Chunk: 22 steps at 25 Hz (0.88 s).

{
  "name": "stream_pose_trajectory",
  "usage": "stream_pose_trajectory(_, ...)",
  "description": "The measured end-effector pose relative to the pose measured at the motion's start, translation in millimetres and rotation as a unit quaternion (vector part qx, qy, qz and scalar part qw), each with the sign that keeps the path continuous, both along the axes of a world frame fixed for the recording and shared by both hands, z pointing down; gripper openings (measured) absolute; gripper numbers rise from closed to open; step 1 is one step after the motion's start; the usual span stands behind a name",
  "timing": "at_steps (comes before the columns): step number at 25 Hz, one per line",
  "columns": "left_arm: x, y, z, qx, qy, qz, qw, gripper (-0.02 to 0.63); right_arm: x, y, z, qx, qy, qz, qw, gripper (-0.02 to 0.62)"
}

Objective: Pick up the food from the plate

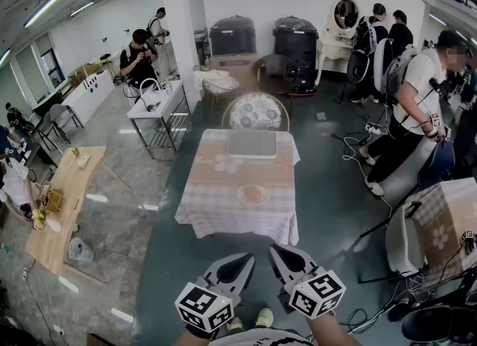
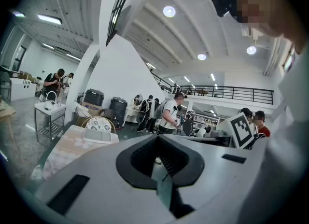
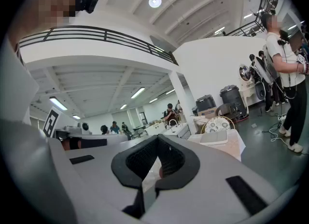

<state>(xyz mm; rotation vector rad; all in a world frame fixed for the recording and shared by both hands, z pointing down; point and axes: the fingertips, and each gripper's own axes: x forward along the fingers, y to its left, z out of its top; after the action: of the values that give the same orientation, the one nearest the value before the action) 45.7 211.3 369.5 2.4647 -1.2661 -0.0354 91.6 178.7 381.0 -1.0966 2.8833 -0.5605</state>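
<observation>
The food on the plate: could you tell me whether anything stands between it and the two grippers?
Nothing visible does. The food sits on its plate near the table's front edge; only cloth and floor separate it from the left gripper and right gripper.

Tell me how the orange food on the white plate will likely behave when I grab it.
The small orange food looks rounded and low, so it is probably light. It is too distant to tell if it is soft, so squeeze gently. The white plate sits on a draped checked tablecloth, so it may slide if nudged.
</observation>
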Motion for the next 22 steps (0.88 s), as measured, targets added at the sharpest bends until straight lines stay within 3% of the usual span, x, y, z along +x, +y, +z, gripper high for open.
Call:
stream_pose_trajectory(14,17,-3,7,-0.006,-0.002,0.0,1.0,0.006,15,-1,6,-0.001,0.0,-0.002,1.0,0.014)
stream_pose_trajectory(22,21,-12,13,-0.01,-0.001,-0.025,0.9996,0.006,22,-6,8,-0.006,-0.018,-0.019,1.0,0.015)
